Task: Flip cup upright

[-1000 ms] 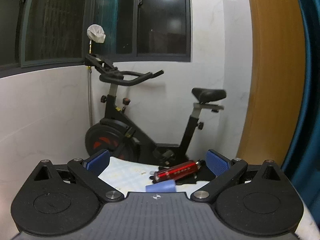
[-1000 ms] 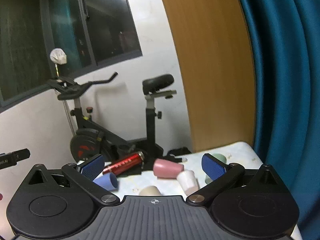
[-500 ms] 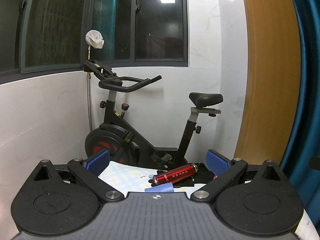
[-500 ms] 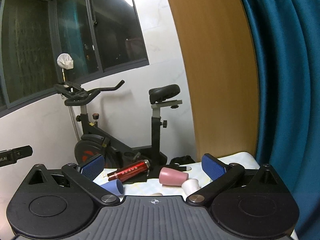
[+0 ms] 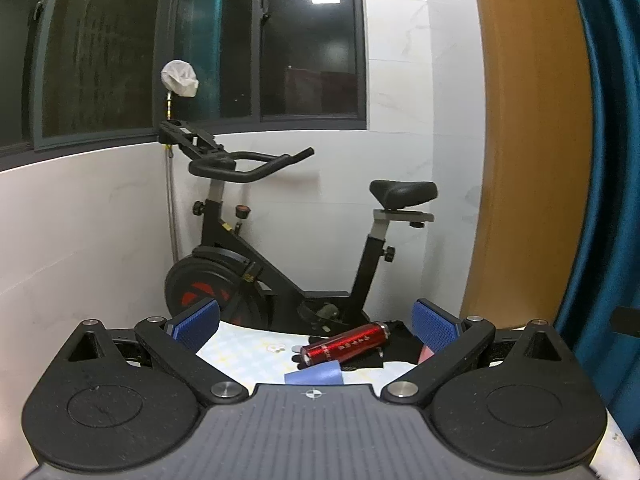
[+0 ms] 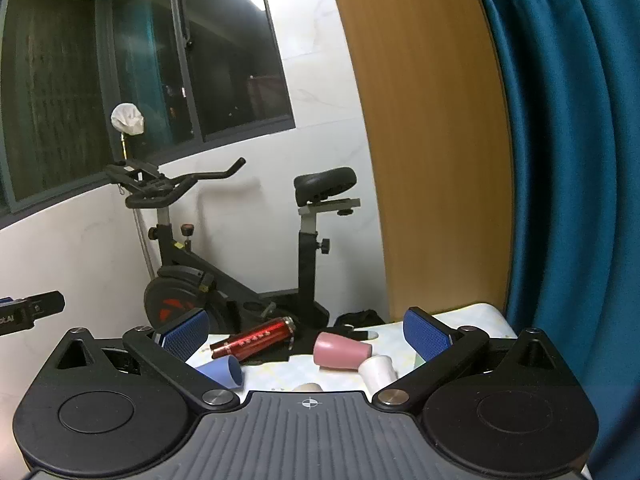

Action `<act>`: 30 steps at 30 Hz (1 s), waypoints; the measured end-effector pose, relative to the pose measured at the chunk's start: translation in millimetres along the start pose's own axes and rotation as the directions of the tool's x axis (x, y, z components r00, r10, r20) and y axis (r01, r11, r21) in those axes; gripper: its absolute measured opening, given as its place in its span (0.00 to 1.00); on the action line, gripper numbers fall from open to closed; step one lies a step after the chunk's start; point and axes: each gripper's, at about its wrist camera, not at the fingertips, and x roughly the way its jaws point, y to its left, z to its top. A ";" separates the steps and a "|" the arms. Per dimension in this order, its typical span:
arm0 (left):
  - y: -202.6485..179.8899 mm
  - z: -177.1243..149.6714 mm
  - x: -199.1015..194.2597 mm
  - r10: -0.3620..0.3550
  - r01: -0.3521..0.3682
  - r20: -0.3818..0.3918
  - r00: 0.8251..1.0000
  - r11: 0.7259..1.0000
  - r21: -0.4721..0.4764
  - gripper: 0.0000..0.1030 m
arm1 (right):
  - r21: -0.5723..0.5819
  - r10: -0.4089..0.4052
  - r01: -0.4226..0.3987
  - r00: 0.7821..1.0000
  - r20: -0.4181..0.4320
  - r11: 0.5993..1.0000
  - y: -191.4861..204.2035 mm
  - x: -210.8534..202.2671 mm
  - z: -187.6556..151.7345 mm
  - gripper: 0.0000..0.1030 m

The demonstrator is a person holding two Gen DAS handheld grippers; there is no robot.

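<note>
While both tools hang spread wide with nothing between their blue pads, the biggest thing in either view is the teal curtain (image 6: 568,160) filling the right side of the frame, next to a tall wooden panel (image 6: 424,140). Behind, at mid-frame, a black exercise bike (image 6: 240,264) stands against the white wall under dark windows. Low in the frame lies the worktop (image 6: 460,320) with its pale checked cloth. The left tool (image 5: 316,326) is released and holds nothing; the right tool (image 6: 306,332) is likewise released and holds nothing. On the cloth, at lower centre of the right wrist view, a red metal bottle (image 6: 256,338) lies on its side over a black cloth (image 6: 304,344). Just right of it the pink cup (image 6: 340,354) lies on its side, touching or nearly touching a white cup (image 6: 378,372), also lying down. At lower left a blue cup (image 6: 222,372) lies on its side, mouth toward the right. A beige cup (image 6: 308,387) barely peeks above the tool body.
</note>
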 end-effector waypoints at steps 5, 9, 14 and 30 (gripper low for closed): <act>-2.7 -1.7 -3.7 -0.014 0.014 0.007 1.000 1.000 0.022 1.00 | -0.002 -0.008 0.008 1.000 -0.004 1.000 2.1 1.0 -0.6 1.00; -3.3 -3.3 -7.0 -0.032 0.032 0.012 0.999 0.999 0.031 1.00 | -0.004 -0.013 0.013 1.000 -0.004 1.000 2.5 0.9 -1.3 1.00; -2.3 -3.6 -9.3 -0.055 0.054 0.014 0.998 0.998 0.028 1.00 | -0.011 -0.014 0.014 1.000 -0.006 1.000 4.2 0.0 -2.2 1.00; -3.0 -7.1 -10.6 -0.099 0.097 0.030 0.995 0.994 0.047 1.00 | -0.057 -0.055 0.056 0.998 0.012 0.997 4.7 -0.7 -1.6 1.00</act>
